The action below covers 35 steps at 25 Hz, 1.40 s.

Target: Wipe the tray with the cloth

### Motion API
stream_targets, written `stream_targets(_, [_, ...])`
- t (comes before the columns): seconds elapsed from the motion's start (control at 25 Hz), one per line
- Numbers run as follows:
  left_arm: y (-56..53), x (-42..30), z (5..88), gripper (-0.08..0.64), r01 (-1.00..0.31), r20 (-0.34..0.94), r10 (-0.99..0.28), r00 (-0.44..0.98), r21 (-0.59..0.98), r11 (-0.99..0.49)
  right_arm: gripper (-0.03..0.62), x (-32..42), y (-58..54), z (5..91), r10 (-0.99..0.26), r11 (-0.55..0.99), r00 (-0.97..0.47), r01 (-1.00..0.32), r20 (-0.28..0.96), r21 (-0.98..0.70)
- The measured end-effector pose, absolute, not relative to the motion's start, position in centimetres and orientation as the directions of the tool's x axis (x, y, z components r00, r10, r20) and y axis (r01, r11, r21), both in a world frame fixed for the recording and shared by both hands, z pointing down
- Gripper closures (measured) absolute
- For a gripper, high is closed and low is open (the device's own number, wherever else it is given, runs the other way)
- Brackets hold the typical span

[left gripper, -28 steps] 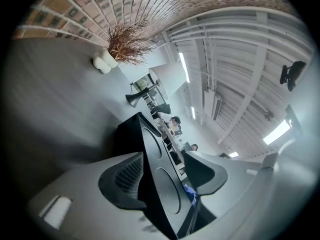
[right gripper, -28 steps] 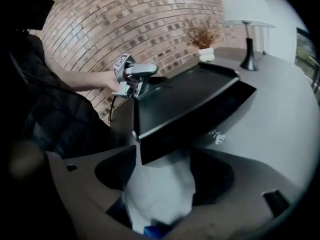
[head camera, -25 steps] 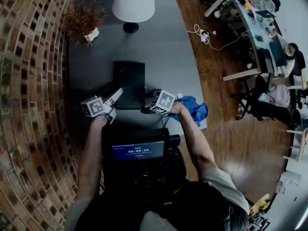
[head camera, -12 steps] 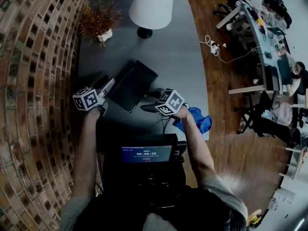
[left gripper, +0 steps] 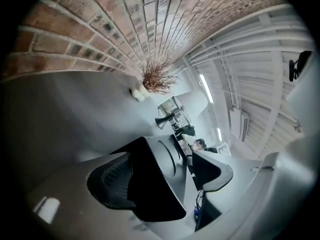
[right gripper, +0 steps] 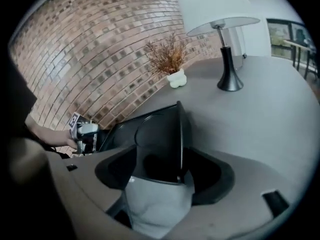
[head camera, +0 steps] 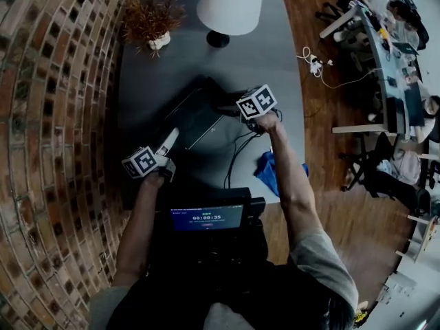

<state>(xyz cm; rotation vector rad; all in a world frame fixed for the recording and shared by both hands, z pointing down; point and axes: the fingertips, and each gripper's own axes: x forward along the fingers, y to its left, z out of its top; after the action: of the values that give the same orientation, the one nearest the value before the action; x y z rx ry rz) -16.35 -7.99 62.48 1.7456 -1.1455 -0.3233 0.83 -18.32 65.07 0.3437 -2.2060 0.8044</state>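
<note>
The black tray (head camera: 192, 119) lies slantwise on the grey table (head camera: 275, 60). My left gripper (head camera: 172, 137) is at the tray's near left edge. Its jaws have just been opening and stand apart, with a corner of the tray (left gripper: 155, 184) between them, ungripped. My right gripper (head camera: 230, 105) reaches over the tray's far right corner. Its jaws have closed a little but still stand wide, astride the raised rim of the tray (right gripper: 150, 134) without pressing on it. The blue cloth (head camera: 271, 170) lies crumpled at the table's right edge, held by neither gripper.
A white-shaded lamp (head camera: 230, 5) and a potted dried plant (head camera: 152, 23) stand at the table's far end. A brick wall (head camera: 55, 115) runs along the left. Black cables (head camera: 237, 150) trail from the right gripper. The table's right edge drops to a wooden floor (head camera: 323, 150).
The left gripper let go of the tray and opened. The right gripper swung away from beside the cloth to the tray's far right corner. The tray now sits turned from square.
</note>
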Motion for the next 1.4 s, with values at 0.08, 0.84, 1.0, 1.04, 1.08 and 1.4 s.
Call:
stream_targets(0.08, [-11.1,-17.3,62.1,0.179,-0.578,0.274,-0.810,0.518,0.810,-0.096,0.267,1.4,-17.9,64.7,-0.020,0.739,-0.693,-0.495,0.720,-0.456])
stream_targets(0.84, [-22.3,-17.0,61.5,0.167,-0.628,0.279,-0.765,0.580,0.752,-0.202,0.268,2.5,-16.4,64.5,-0.246,0.573,-0.717,-0.650,0.653,-0.499])
stream_targets(1.0, [-21.9,-17.1,61.6,0.166,-0.628,0.274,-0.767,0.580,0.750,-0.207,0.268,2.5,-16.1,64.3,-0.237,0.568,-0.745,-0.627,0.623,-0.534])
stream_targets(1.04, [-21.7,-17.1,61.4,0.166,-0.627,0.272,-0.766,0.583,0.750,-0.211,0.268,2.8,-16.0,64.1,-0.242,0.562,-0.751,-0.625,0.615,-0.542])
stream_targets(1.08, [-21.5,-17.3,61.1,0.166,-0.628,0.267,-0.765,0.586,0.747,-0.220,0.268,3.4,-16.2,63.7,-0.266,0.553,-0.749,-0.634,0.607,-0.540])
stream_targets(1.4, [-12.0,-20.3,53.0,0.184,-0.557,0.046,-0.809,0.587,0.748,-0.361,0.389,13.6,-15.8,49.4,-0.762,0.444,-0.595,-0.767,0.255,-0.464])
